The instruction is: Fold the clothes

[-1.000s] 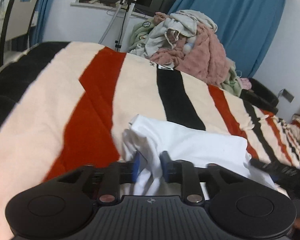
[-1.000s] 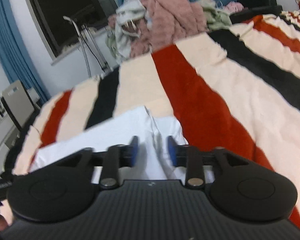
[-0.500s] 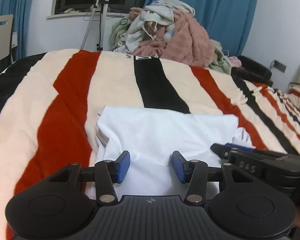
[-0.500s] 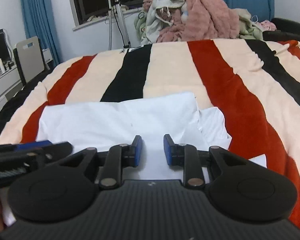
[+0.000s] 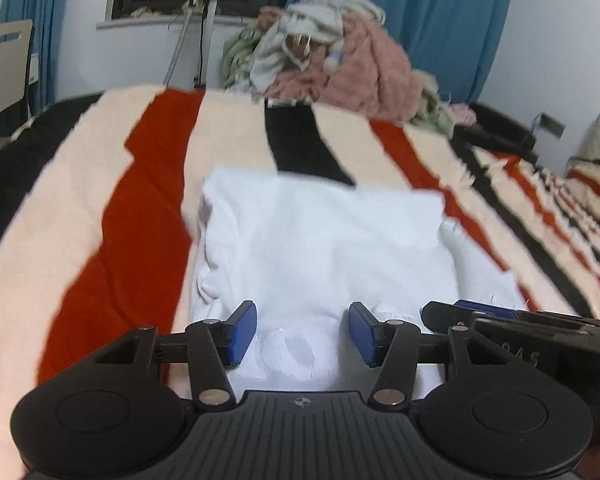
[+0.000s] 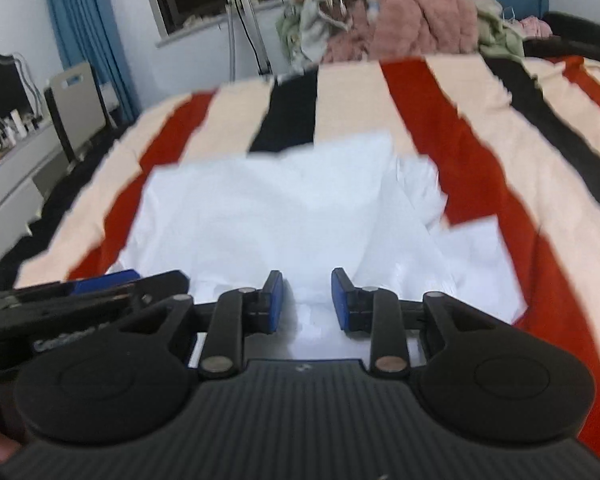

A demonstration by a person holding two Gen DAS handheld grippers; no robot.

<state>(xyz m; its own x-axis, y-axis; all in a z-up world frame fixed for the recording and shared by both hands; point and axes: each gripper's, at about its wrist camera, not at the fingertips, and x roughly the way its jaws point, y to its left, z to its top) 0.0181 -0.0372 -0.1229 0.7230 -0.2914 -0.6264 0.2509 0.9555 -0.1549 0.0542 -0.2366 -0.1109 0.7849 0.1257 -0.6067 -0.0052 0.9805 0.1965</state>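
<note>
Left wrist view: left gripper [image 5: 302, 334] tilted down — jaws opening over white garment [image 5: 320, 240].

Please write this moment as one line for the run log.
left hand-held gripper: opening, empty | right hand-held gripper: opening, empty | white shirt: folded, on striped blanket

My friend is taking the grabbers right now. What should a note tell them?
Left tool: jaws opening, nothing gripped, low over the near edge of the white shirt.
Right tool: jaws narrower, also opening, not pinching the cloth seen between them.
The shirt lies folded into a rough rectangle on the striped blanket; loose cloth sticks out on its right side.
Done: main folds made.
Left: probably tuck that side in, then take the next piece from the clothes pile at the far end.
</note>
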